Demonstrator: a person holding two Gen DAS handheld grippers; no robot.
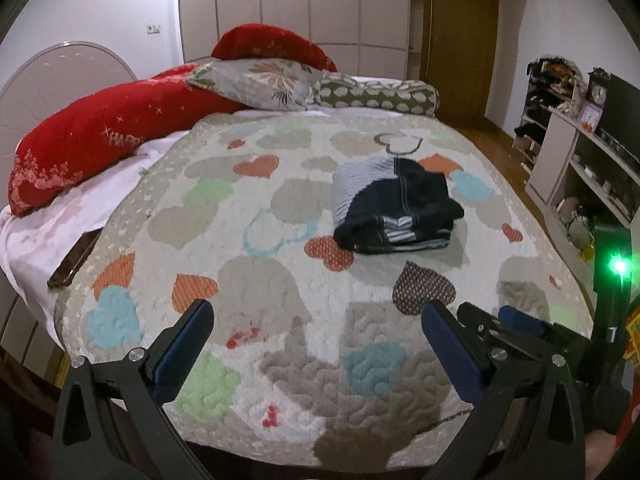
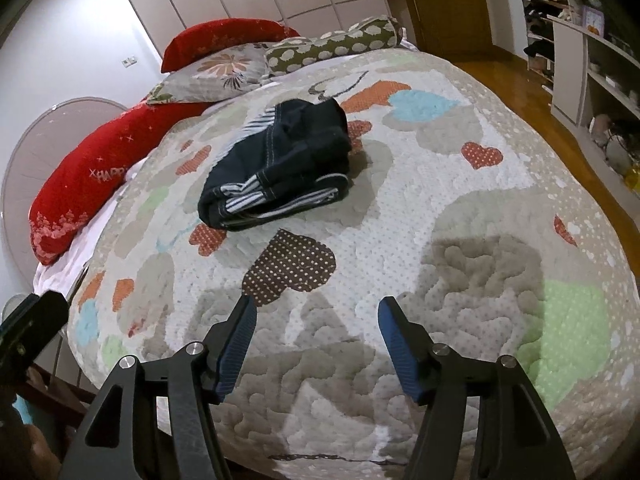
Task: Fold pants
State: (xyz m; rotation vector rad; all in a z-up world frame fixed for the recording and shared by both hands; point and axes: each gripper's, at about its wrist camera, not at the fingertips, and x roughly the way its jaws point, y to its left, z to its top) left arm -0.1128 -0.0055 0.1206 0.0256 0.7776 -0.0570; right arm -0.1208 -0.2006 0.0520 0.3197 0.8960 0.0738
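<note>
Pants [image 1: 394, 208] lie folded ahead on quilt [image 1: 280, 280], long axis crosswise; both grippers spread, empty; right gripper [image 2: 316, 336] nearer than left gripper [image 1: 316, 340].

The quilt [image 1: 280, 288] is matt, puffy stitched cloth; the folded pants [image 1: 394, 206] are soft dark knit. The tongs [image 2: 316, 316] are matt black plastic with ribbed blue pads [image 2: 236, 344] and shiny metal screws.

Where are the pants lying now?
The folded pants lie on the quilt, right of centre in the left wrist view, beyond both open grippers, touching neither.
</note>
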